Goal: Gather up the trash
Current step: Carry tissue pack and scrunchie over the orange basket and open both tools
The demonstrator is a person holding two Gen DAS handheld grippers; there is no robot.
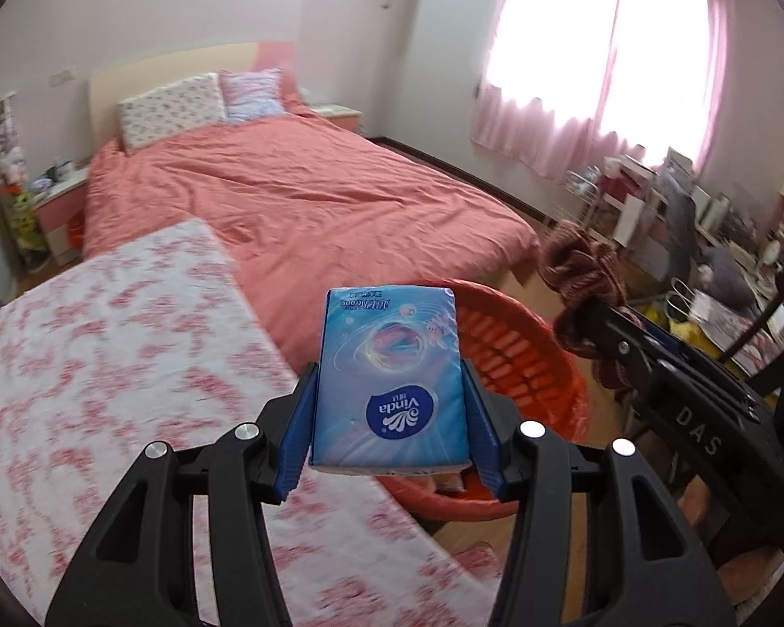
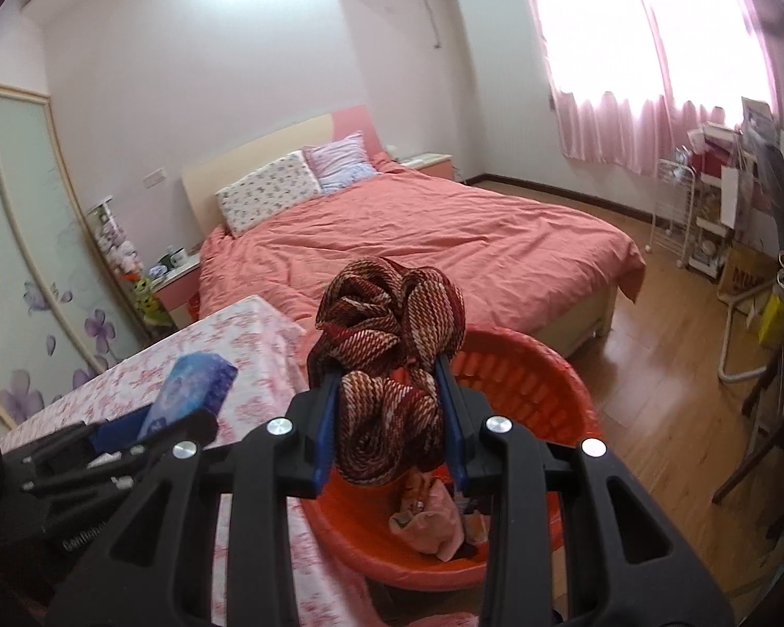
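Note:
My left gripper (image 1: 389, 371) is shut on a blue Vinda tissue pack (image 1: 389, 376) and holds it above the near rim of an orange basket (image 1: 528, 360). It also shows in the right wrist view (image 2: 193, 392). My right gripper (image 2: 389, 366) is shut on a bunched red-brown patterned cloth (image 2: 392, 324) and holds it over the orange basket (image 2: 522, 381). The cloth also shows in the left wrist view (image 1: 580, 282). Pink crumpled items (image 2: 434, 517) lie in the basket's bottom.
A table with a pink floral cloth (image 1: 104, 355) stands at the left, beside the basket. A bed with a coral cover (image 2: 418, 235) lies behind. Cluttered shelves and chairs (image 2: 747, 261) line the right wall on the wooden floor.

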